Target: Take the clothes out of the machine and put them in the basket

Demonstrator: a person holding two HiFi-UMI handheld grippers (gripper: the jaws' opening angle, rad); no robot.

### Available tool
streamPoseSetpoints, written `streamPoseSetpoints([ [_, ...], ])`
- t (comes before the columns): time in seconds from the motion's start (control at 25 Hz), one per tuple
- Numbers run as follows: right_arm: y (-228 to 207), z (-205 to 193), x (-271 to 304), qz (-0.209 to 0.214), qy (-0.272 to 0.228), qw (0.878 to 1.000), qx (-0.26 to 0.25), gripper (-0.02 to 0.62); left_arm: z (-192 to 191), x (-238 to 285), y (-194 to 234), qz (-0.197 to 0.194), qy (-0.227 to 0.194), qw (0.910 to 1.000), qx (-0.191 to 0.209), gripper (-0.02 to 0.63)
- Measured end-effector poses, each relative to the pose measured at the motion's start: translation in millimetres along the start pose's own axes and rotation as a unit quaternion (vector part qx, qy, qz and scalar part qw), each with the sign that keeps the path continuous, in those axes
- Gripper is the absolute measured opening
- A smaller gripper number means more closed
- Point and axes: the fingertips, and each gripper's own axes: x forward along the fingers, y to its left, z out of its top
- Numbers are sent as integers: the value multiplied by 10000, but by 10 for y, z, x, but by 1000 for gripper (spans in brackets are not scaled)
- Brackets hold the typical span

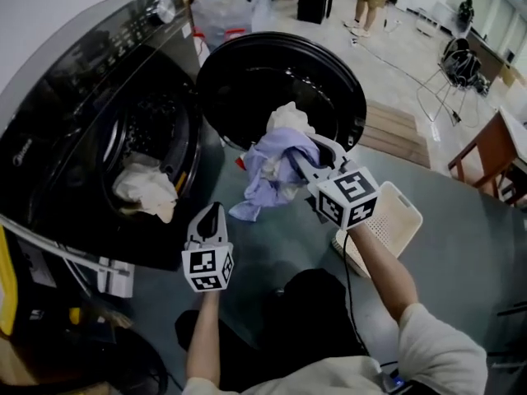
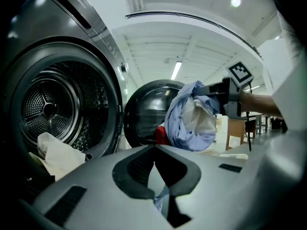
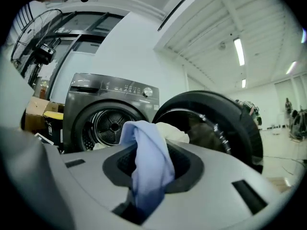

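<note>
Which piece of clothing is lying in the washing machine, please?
The cream cloth, draped at the mouth of the drum; the blue garment hangs clamped in the right gripper, outside it.

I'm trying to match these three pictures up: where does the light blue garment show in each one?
Head view: light blue garment at centre, clamped in the right gripper.
Left gripper view: right of centre, hanging.
Right gripper view: low centre, between that gripper's jaws.
Shared landmark: the machine's open round door, close by it in each.
</note>
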Motion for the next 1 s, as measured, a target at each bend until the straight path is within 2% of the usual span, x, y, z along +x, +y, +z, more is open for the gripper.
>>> streamPoseSetpoints([
  [0.32, -563, 593, -905, -848, -320, 9953, -351, 118, 202, 324, -621, -762, -118, 9970, 49, 25],
  [0.64, -1134, 950, -1850, -1805, -176, 9807, -736, 118, 243, 630, -1236, -1430, -58, 9897, 32, 25],
  [0.84, -1487, 1147, -2666, -2568, -17, 9615, -979, 118, 427, 754, -1982, -2071, -35, 9782, 140, 25],
  [1.0, -1618, 1125, -2894, -3003, 79, 9481, -1041, 118, 519, 1008, -2307, -2568, -92, 9660, 298, 25],
])
